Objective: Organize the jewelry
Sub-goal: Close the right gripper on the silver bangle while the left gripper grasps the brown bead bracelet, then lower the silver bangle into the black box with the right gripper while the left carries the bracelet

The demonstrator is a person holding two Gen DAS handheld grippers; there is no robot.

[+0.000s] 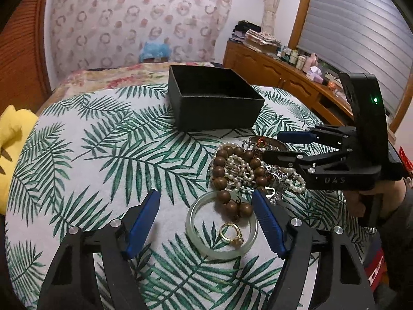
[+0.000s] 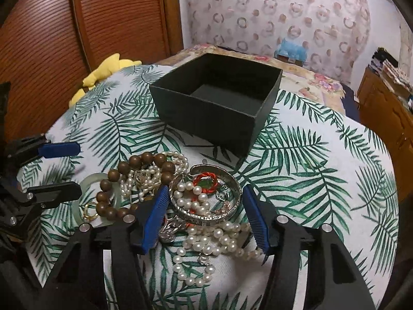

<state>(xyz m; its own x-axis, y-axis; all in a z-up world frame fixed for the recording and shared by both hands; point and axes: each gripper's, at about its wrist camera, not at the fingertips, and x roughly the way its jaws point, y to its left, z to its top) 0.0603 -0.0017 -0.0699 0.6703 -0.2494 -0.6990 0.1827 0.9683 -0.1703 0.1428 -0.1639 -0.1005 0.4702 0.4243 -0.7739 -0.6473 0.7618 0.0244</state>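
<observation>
Right gripper (image 2: 204, 204): blue-padded jaws spread either side of a silver bangle (image 2: 206, 201), neither pad pressing on it. Bangle lies among pearl strands (image 2: 206, 245) on a palm-leaf cloth (image 2: 309, 180), wooden bead bracelet (image 2: 134, 180) just left. Open black box (image 2: 216, 103) stands beyond the pile.

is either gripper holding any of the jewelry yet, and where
Nothing held. The left gripper straddles the jade bangle, the right gripper the silver bangle; pads aren't pressing.

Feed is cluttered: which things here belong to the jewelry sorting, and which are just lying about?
Job: black box; jade bangle; gold ring; wooden bead bracelet; pearl strands; silver bangle.
Lying about: yellow plush toy; blue bag; dresser bottles.
</observation>
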